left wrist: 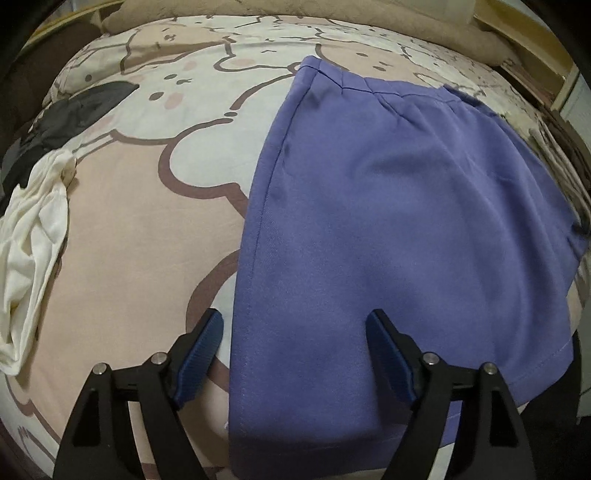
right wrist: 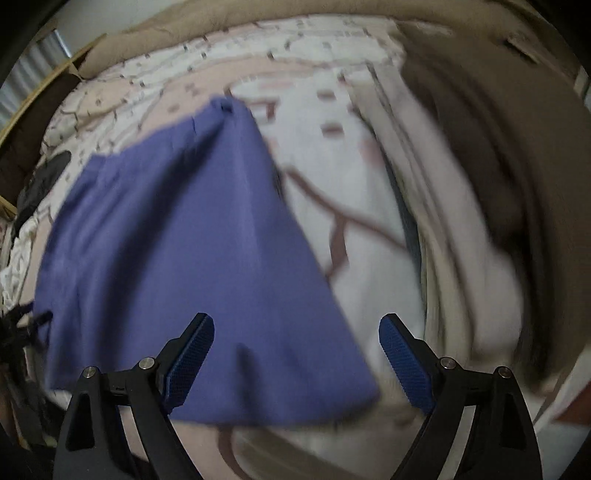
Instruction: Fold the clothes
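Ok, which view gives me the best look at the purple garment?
The left wrist view. There the purple garment lies sharp and flat on the bedsheet, with its left seam and top pleats clear. The right wrist view shows the same garment motion-blurred, so edges and folds are hard to read.

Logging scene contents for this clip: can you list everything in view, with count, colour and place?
purple garment: one, purple, spread flat on the bed, under both grippers
bedsheet: one, pink and cream with brown-outlined cartoon print, covering the bed
white garment: one, cream-white, crumpled at the bed's left edge
dark garment: one, grey-black, bunched beyond the white one
blanket: one, tan, along the far side
left gripper: one, black with blue pads, open over the purple garment's left edge
right gripper: one, same colours, open over its right corner
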